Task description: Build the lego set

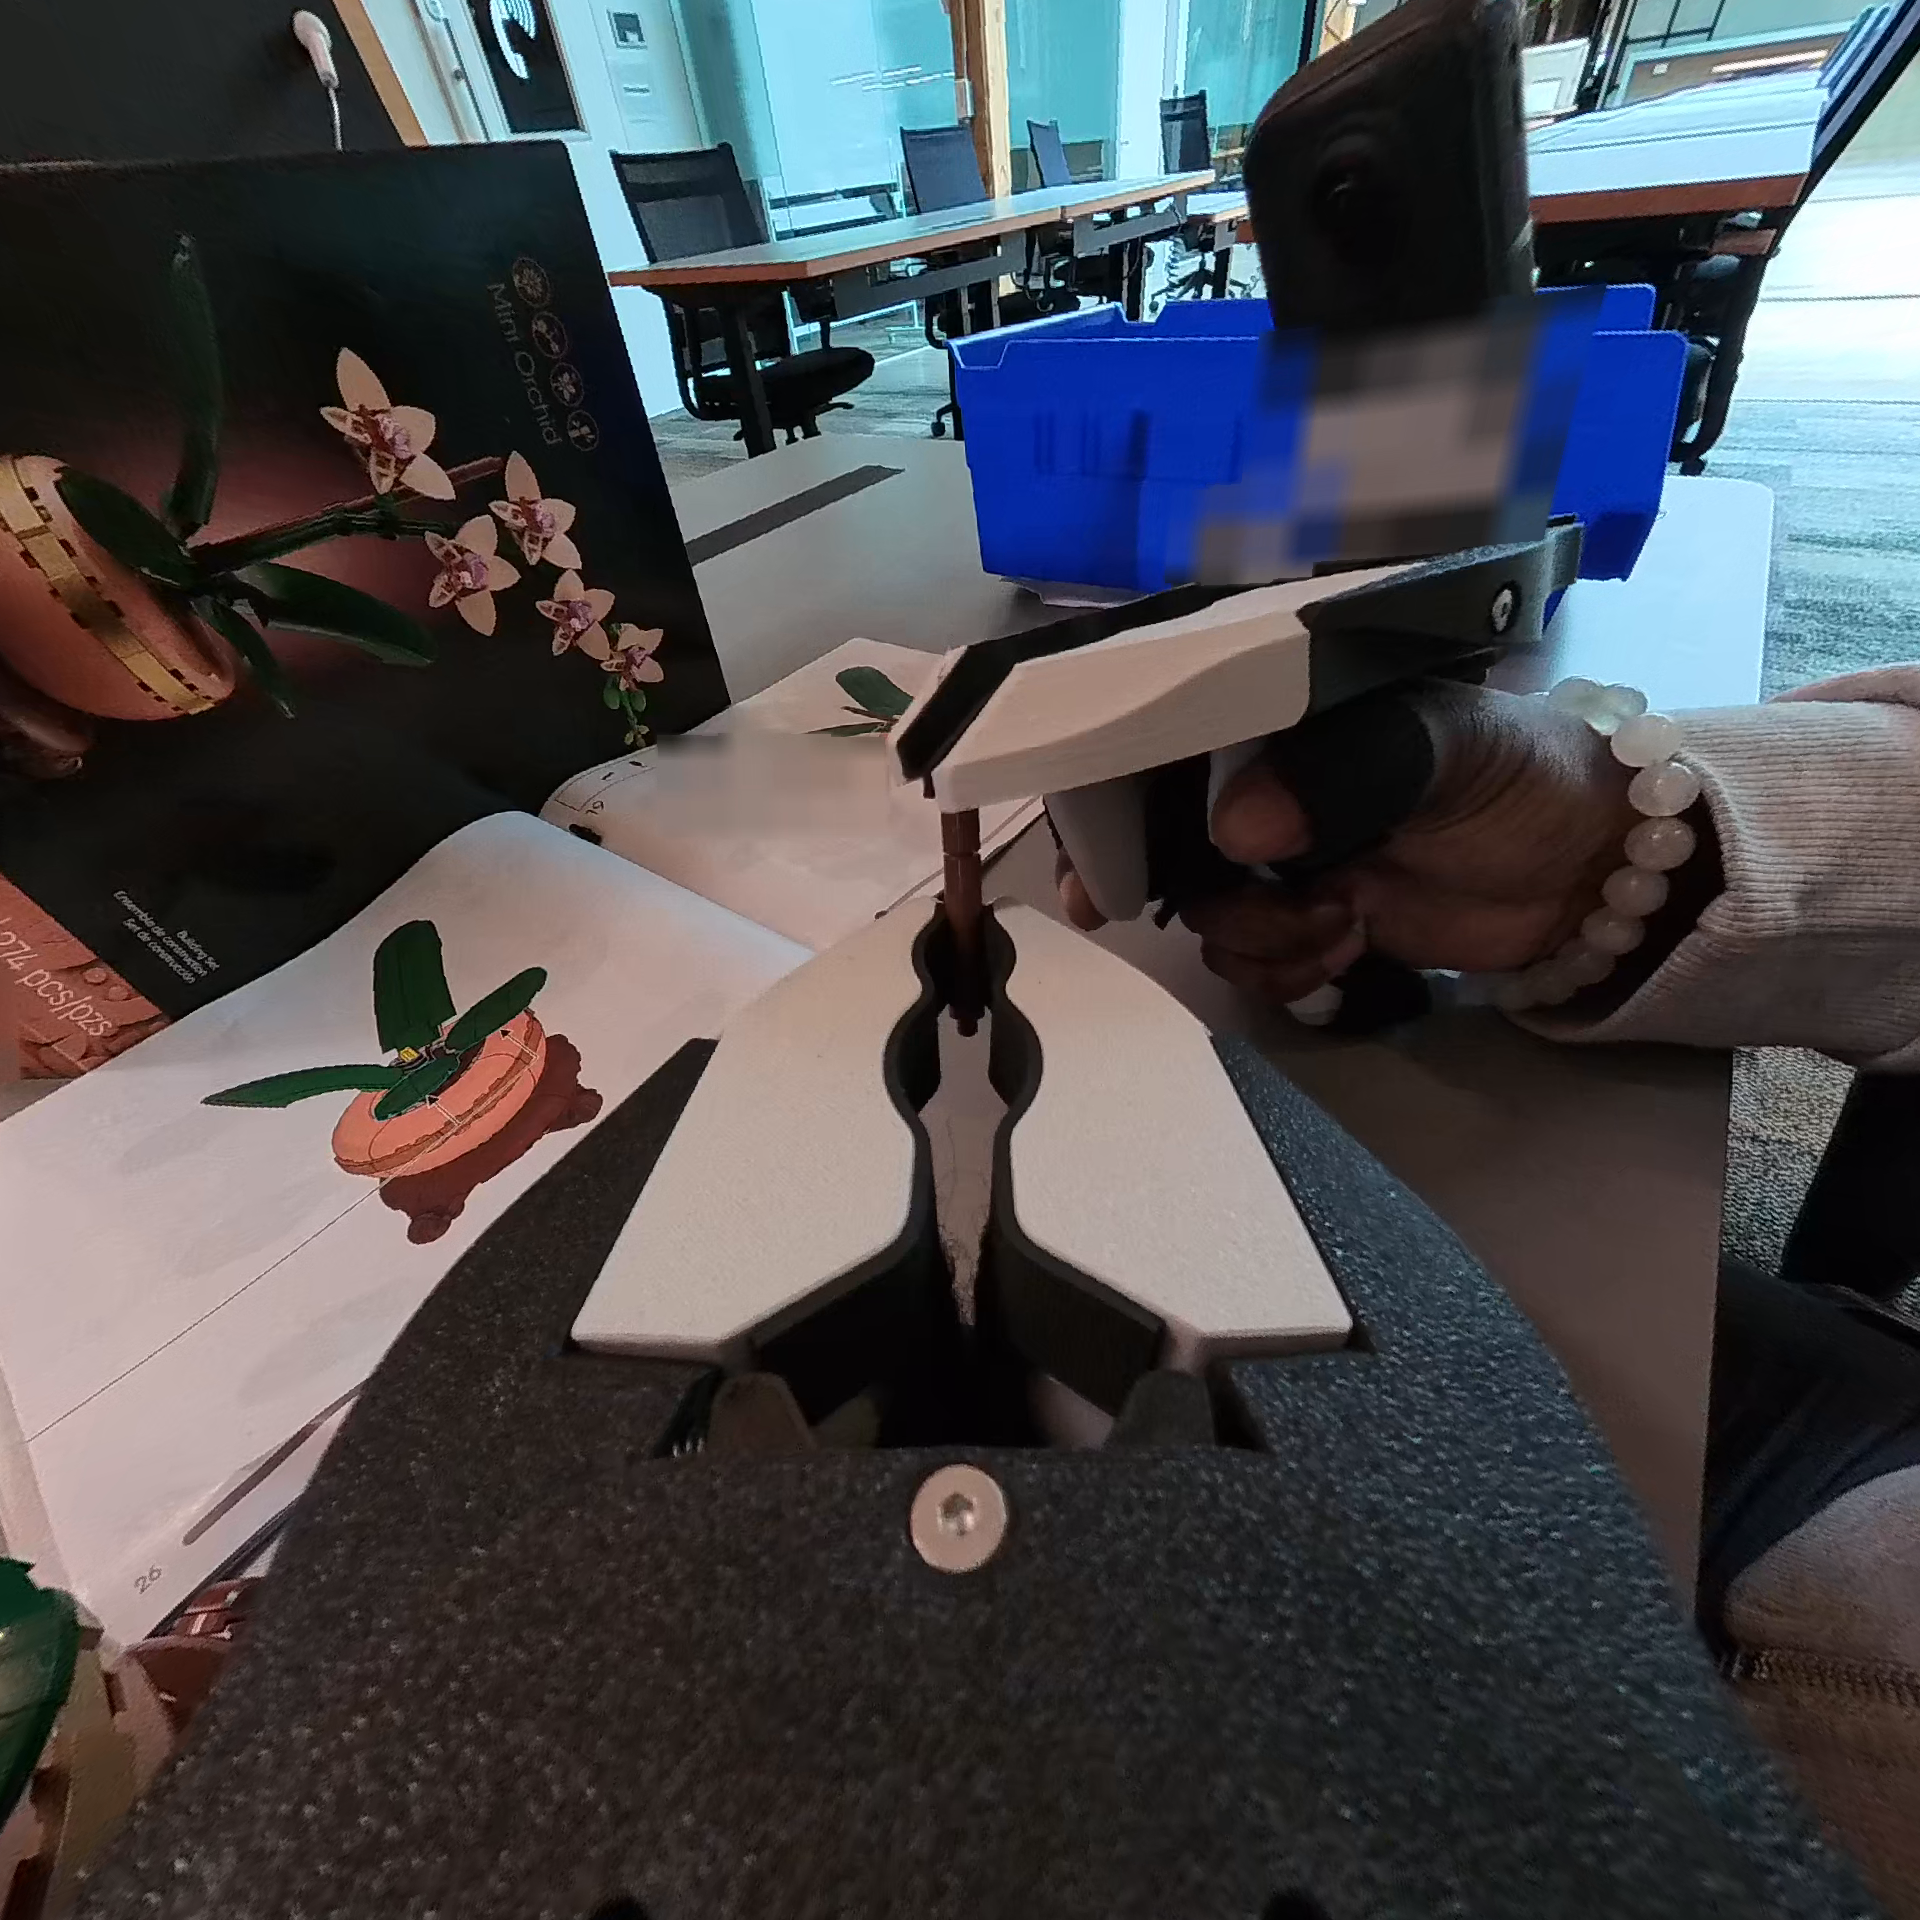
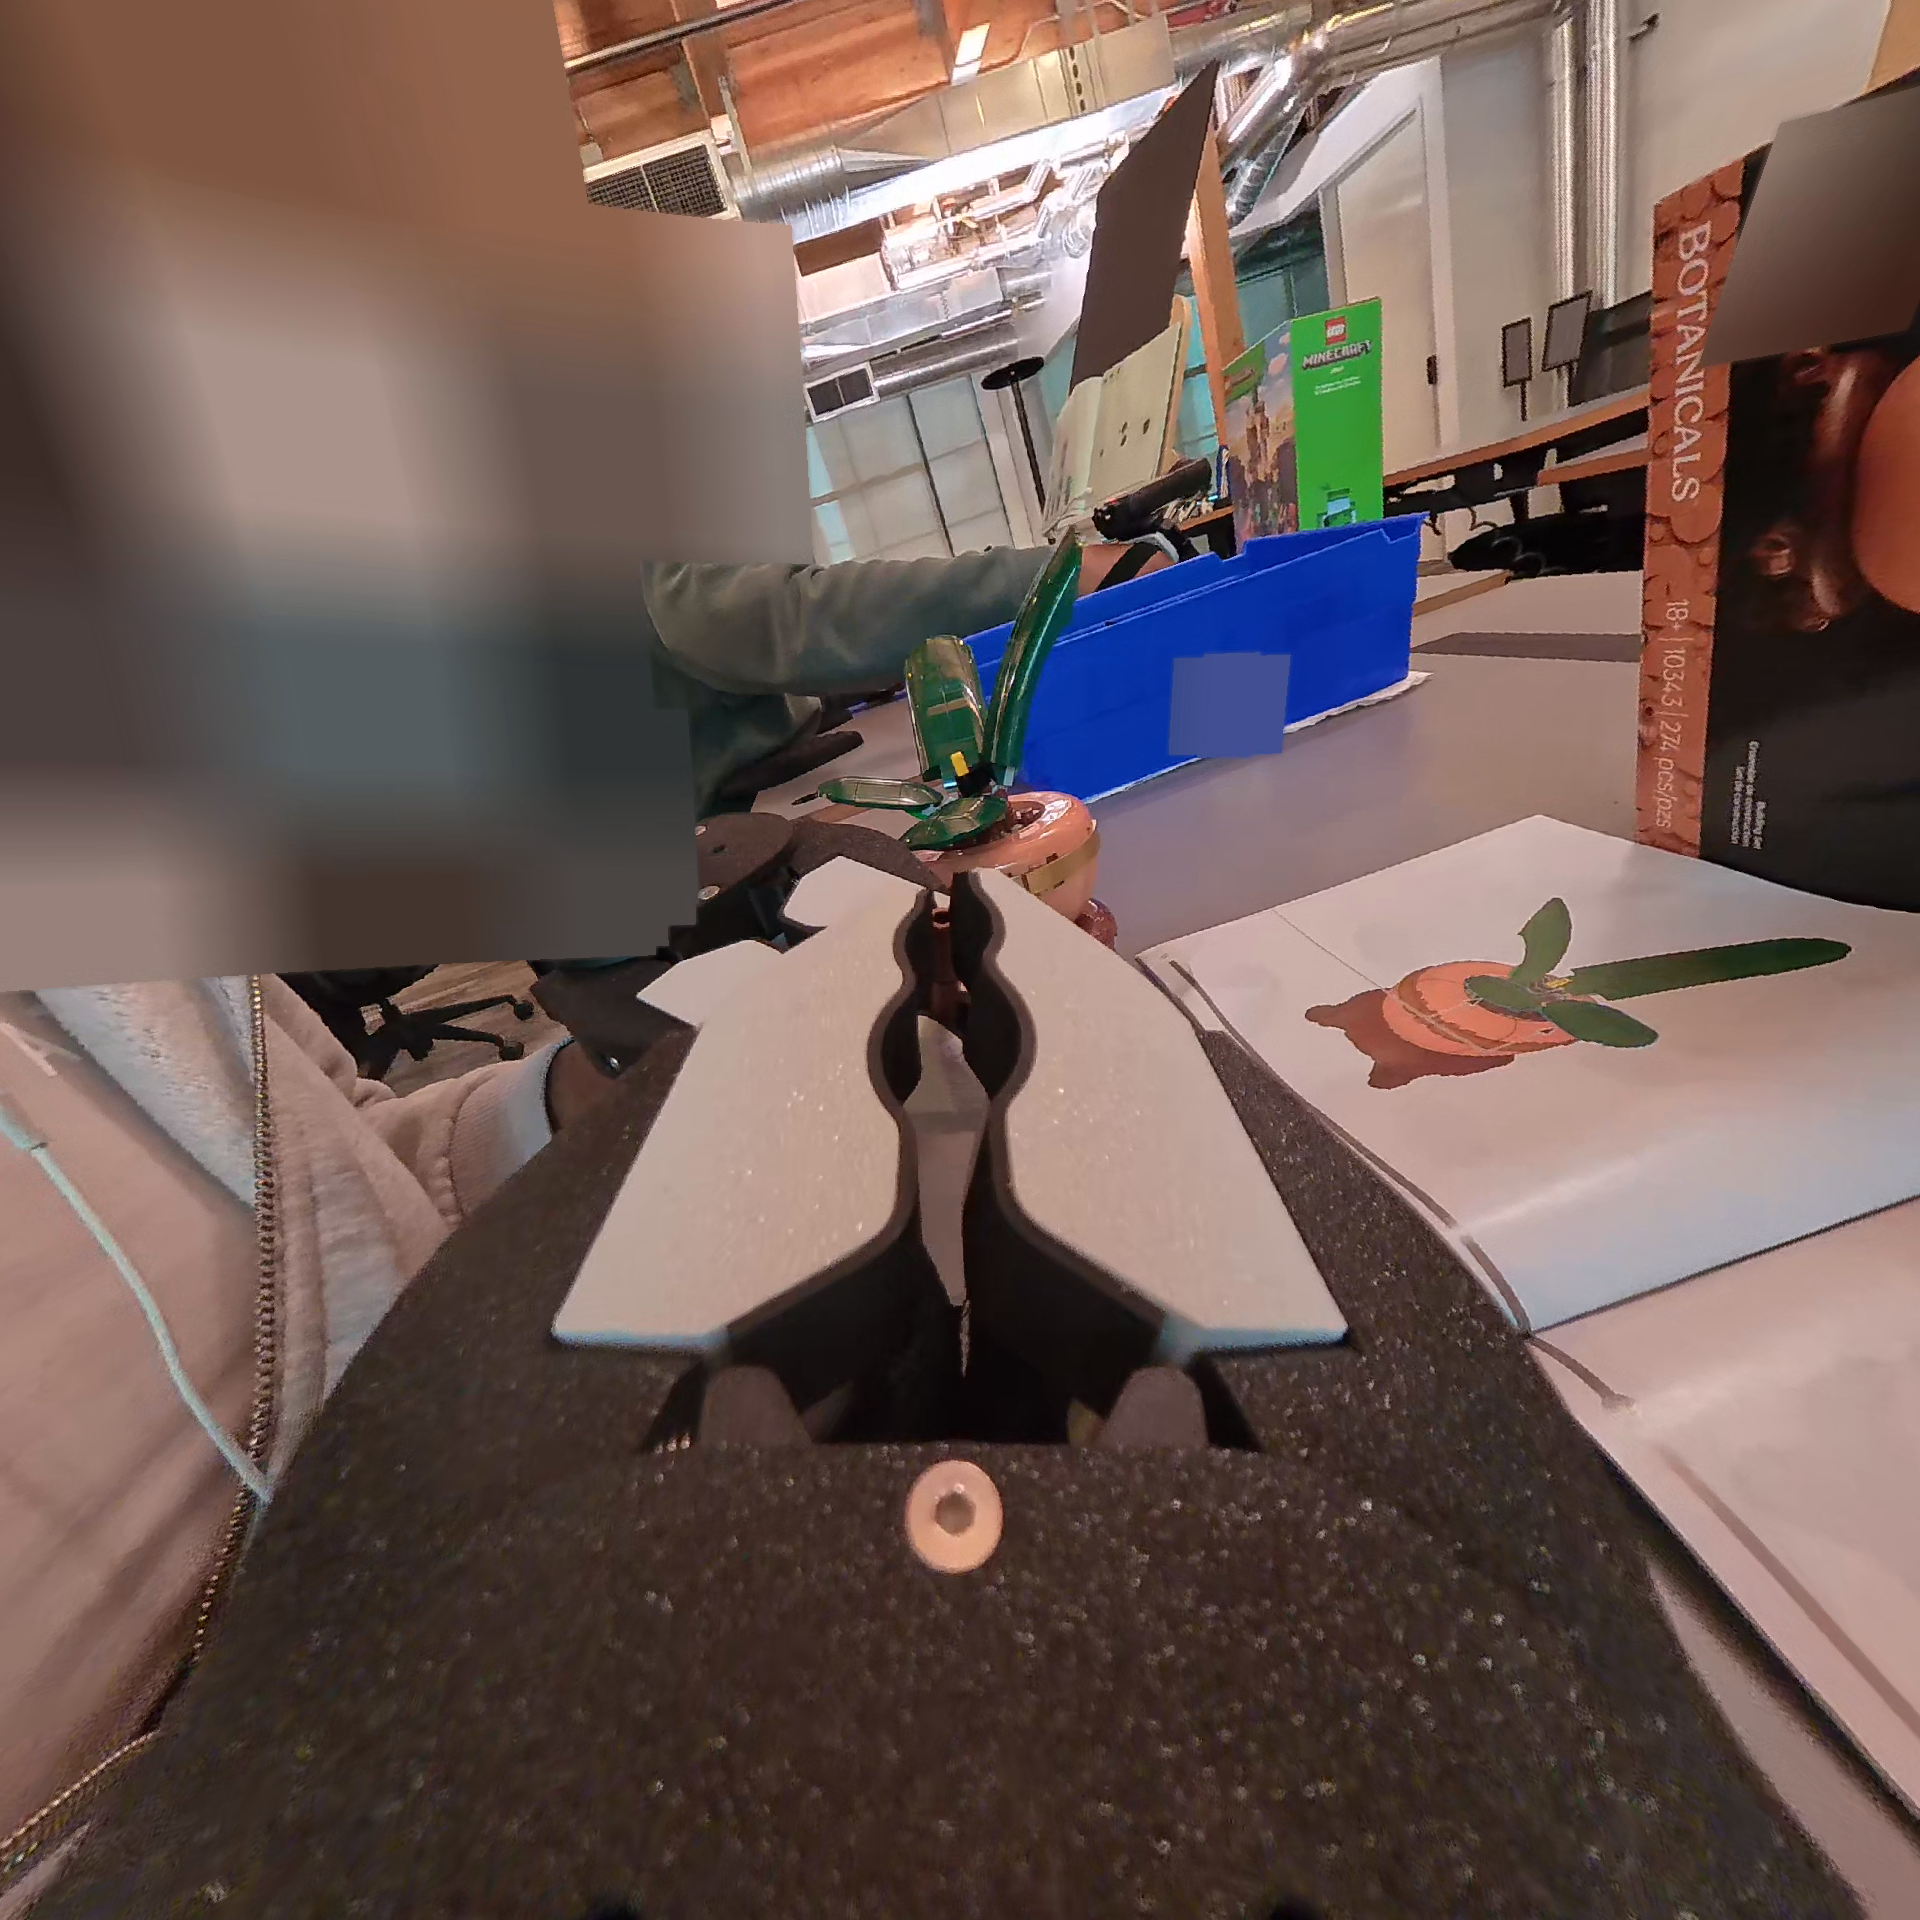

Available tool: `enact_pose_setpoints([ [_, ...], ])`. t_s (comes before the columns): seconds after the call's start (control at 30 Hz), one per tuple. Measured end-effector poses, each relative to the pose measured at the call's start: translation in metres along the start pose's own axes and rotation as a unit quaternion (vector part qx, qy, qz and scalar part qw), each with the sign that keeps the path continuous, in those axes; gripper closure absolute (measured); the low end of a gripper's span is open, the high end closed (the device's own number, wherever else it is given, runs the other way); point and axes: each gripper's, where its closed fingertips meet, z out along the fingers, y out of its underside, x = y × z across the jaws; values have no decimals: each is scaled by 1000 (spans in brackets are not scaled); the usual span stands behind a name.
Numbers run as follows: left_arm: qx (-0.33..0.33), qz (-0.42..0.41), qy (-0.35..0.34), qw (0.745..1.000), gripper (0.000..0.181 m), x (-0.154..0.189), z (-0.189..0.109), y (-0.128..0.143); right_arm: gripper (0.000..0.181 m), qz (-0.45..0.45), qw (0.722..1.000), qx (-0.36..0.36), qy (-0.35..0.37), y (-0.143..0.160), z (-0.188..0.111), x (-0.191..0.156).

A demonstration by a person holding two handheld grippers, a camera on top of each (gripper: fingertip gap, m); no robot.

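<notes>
Lego stem piece (image 1: 961,914), brown and upright, sits pinched at its lower end in our left claw (image 1: 961,971), while the right claw (image 1: 920,764) clamps its top, above the open instruction booklet (image 1: 260,1195). From the right wrist, our right claw (image 2: 940,914) grips that stem (image 2: 943,961); the potted lego plant (image 2: 997,790) stands on the worktop (image 2: 1351,790) beyond.

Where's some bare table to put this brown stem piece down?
Bare grey table lies between the blue bin, the potted build and the open booklet. Left of the booklet, the box crowds things.
</notes>
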Motion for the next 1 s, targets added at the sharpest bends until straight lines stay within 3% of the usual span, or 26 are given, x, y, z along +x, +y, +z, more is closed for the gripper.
enact_pose_setpoints([
  [0.6,-14,5,1,1000,178,0,0,4,178,-20,1000,-24,-5,6,4,-5],
  [0.7,-2,16,4,1000,176,3,0,0,178,-4,1000,18,-20,-4,3,-10],
  [0.8,6,34,6,999,165,6,1,-2,179,43,996,71,-19,-19,-10,-3],
  [1.0,34,16,32,999,143,12,11,-16,178,12,995,103,2,-47,-46,12],
])
